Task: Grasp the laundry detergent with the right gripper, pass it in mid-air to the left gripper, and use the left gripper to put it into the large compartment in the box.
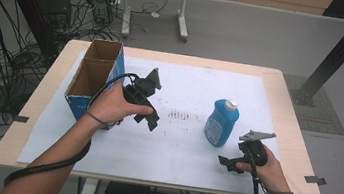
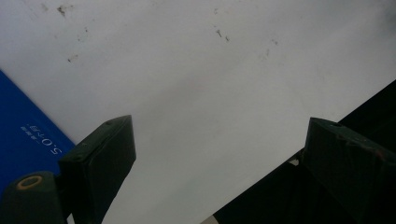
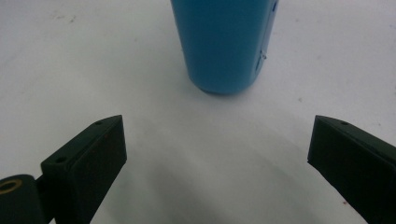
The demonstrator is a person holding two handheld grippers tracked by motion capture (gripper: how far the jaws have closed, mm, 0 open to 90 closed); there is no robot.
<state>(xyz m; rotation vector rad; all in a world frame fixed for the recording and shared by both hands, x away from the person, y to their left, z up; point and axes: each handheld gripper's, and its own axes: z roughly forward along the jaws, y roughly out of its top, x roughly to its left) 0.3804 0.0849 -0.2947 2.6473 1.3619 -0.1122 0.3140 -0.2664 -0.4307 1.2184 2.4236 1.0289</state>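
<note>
My right gripper (image 3: 217,154) gapes before the upright blue bottle (image 3: 224,42); probably slick, light plastic, best pinched mid-body. My left gripper (image 2: 219,154) hangs released too.

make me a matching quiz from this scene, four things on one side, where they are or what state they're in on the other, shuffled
Things:
1. bottle
2. box
3. left hand-held gripper
4. right hand-held gripper

Descriptions:
A. open on top, at the table's left edge
B. jaws open, just in front of the bottle
C. blue, upright, white cap
D. jaws open over bare white paper, beside the box

Pairs: 1-C, 2-A, 3-D, 4-B
</note>
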